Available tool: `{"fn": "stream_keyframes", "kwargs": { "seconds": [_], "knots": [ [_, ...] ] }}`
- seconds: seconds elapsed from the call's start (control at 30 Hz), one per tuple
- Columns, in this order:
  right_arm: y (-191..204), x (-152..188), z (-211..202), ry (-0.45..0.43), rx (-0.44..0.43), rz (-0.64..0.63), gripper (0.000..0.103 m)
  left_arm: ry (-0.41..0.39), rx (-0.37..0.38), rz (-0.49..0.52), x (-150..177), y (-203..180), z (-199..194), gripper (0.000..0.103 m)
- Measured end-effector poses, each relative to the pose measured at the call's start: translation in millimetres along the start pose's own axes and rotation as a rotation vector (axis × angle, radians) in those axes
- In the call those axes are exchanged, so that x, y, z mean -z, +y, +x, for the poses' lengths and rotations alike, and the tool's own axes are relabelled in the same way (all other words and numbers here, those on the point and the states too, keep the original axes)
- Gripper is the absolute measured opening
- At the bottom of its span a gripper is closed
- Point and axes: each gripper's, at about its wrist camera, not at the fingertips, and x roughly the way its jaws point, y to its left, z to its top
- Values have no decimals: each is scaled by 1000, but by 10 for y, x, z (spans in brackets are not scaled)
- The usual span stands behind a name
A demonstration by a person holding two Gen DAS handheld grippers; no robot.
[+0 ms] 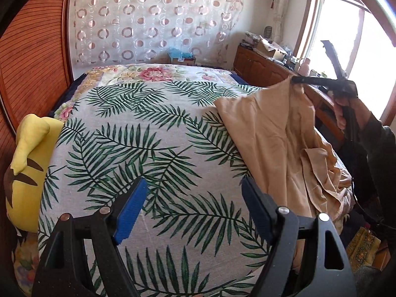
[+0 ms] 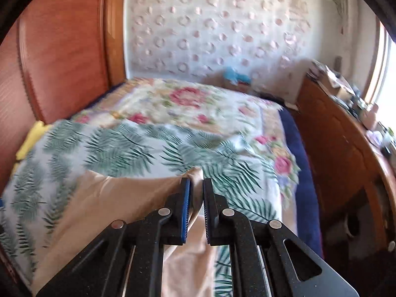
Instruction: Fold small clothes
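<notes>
Your right claw [image 2: 196,185] is pinched on a corner of the beige garment [image 1: 277,133] — the blue pads [image 2: 186,212] are pressed nearly together with a fold of the fabric showing between them. In the left wrist view your right claw [image 1: 295,79] holds that corner raised above the bed [image 1: 153,133], so the cloth hangs from it in a taut slope down to the leaf-print cover. The rest of the garment lies crumpled on the bed's right edge, with loose folds bunched toward the near corner.

Your left claw [image 1: 191,185] is spread wide, pads [image 1: 130,212] well apart, nothing between them. It hovers over the bare leaf-print part of the bed, just left of the garment's lower edge; whether the right pad touches the cloth cannot be told.

Your right hand [image 1: 346,109] grips the tool handle, beyond the bed's right side, in front of the bright window [image 1: 351,44].

Other notes:
- Yellow plush pillow [image 1: 29,163] at the bed's left edge, against the wooden headboard [image 1: 32,57].
- Floral quilt [image 1: 153,74] covers the far part of the bed, beyond the leaf print.
- Wooden cabinet [image 2: 341,153] stands along the bed's right side, its top cluttered with small items — too blurred to name.
- Right wrist view is motion-blurred; the garment [image 2: 104,203] fills the lower left of it, on the bed.
</notes>
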Motion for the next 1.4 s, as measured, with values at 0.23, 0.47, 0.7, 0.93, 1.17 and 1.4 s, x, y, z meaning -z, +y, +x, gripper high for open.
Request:
{"fn": "stream_keyframes", "kwargs": {
  "seconds": [0.23,0.47,0.7,0.93,1.17,1.4],
  "knots": [
    [146,254,107,62,1,-38,33,17,19,29,7,-163,56,79],
    [231,621,-571,12,-102,-37,35,19,45,45,30,-308,90,79],
    [447,1068,-957,22,-251,-45,35,24,63,68,58,-450,117,79],
    [611,1220,-613,100,-272,-102,35,45,77,74,117,-517,174,79],
    [499,1284,-476,167,-245,-99,33,59,91,82,171,-573,208,79],
    [298,1458,-943,73,-290,-67,6,59,103,81,175,-618,220,79]
  ]
}}
